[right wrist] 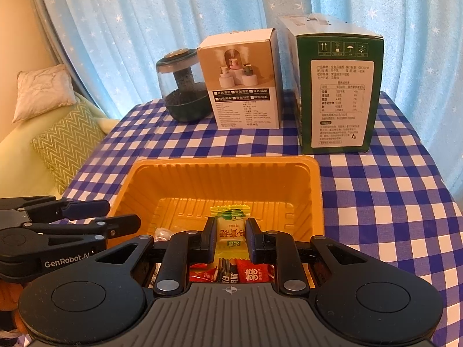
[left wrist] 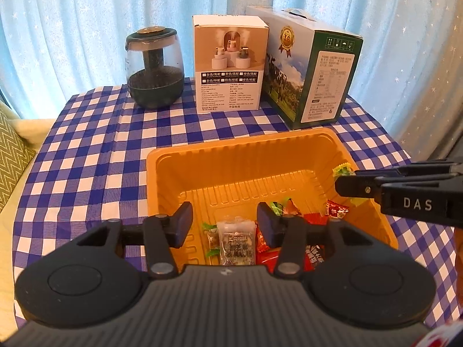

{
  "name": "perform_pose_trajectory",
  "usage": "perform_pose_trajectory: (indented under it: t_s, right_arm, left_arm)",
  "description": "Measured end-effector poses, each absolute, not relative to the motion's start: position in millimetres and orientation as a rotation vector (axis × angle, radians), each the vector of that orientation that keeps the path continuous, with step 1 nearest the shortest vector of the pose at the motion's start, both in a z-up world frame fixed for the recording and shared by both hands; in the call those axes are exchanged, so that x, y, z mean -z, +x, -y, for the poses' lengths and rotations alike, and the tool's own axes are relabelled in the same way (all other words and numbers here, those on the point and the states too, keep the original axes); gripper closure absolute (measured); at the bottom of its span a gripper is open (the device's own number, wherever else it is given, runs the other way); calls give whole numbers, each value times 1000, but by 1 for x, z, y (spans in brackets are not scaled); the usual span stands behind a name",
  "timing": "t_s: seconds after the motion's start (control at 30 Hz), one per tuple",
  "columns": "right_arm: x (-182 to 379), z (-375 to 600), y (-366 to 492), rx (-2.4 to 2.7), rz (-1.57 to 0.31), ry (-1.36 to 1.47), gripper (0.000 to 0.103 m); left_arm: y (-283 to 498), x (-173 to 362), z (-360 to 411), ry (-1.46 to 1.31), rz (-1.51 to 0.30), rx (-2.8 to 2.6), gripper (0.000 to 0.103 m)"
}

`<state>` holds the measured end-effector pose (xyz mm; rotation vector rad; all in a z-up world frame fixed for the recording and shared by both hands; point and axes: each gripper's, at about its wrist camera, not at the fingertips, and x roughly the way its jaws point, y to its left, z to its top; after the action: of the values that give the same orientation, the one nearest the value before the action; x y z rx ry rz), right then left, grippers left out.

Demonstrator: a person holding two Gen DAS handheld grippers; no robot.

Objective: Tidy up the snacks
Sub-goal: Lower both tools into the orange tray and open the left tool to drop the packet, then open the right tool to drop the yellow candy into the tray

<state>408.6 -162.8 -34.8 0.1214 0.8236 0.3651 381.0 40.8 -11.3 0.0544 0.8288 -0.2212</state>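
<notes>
An orange plastic tray (left wrist: 202,156) (right wrist: 222,163) sits on the checked tablecloth and holds several wrapped snacks: a clear grey packet (left wrist: 236,243), red packets (left wrist: 337,209) (right wrist: 251,273) and green-ended candies (left wrist: 212,231). My left gripper (left wrist: 225,222) is open and empty over the tray's near left part. My right gripper (right wrist: 231,238) is shut on a yellow candy packet (right wrist: 230,228) and holds it above the tray. In the left wrist view the right gripper (left wrist: 344,179) comes in from the right with the candy's green-yellow end (left wrist: 343,170) showing.
At the back of the table stand a dark glass humidifier (left wrist: 154,68) (right wrist: 185,86), a white product box (left wrist: 230,63) (right wrist: 246,84) and a green milk carton box (left wrist: 315,66) (right wrist: 338,86). Blue curtains hang behind. A sofa with cushions (right wrist: 66,141) lies left.
</notes>
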Motion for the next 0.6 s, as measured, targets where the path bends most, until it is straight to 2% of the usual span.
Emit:
perform_pose_trajectory:
  t_s: [0.6]
  right_arm:
    - [35,160,413,-354,-826,119,81]
  left_arm:
    - [379,12,-44,50,-833,223,57]
